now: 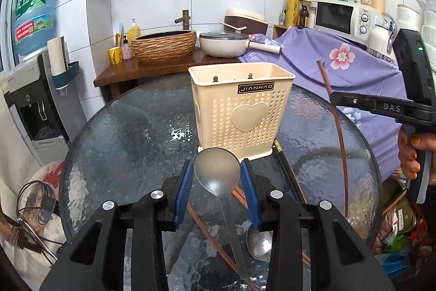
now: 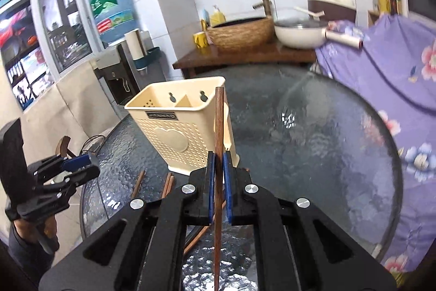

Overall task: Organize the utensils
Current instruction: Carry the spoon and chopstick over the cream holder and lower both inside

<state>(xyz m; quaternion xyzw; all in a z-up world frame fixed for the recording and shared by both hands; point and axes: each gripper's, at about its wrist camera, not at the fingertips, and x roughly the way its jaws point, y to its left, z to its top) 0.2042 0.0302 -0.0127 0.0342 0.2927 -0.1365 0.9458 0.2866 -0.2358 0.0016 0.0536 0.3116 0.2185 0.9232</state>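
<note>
Left hand-held gripper (image 1: 217, 172): your blue pads flank one grey plastic ladle (image 1: 218, 173), contact unclear.
Right hand-held gripper (image 2: 218, 164): you pinch one brown wooden chopstick (image 2: 218, 127).
Surface (image 1: 122, 132): one cream perforated holder (image 1: 241, 108), one steel spoon (image 1: 259, 243).
</note>
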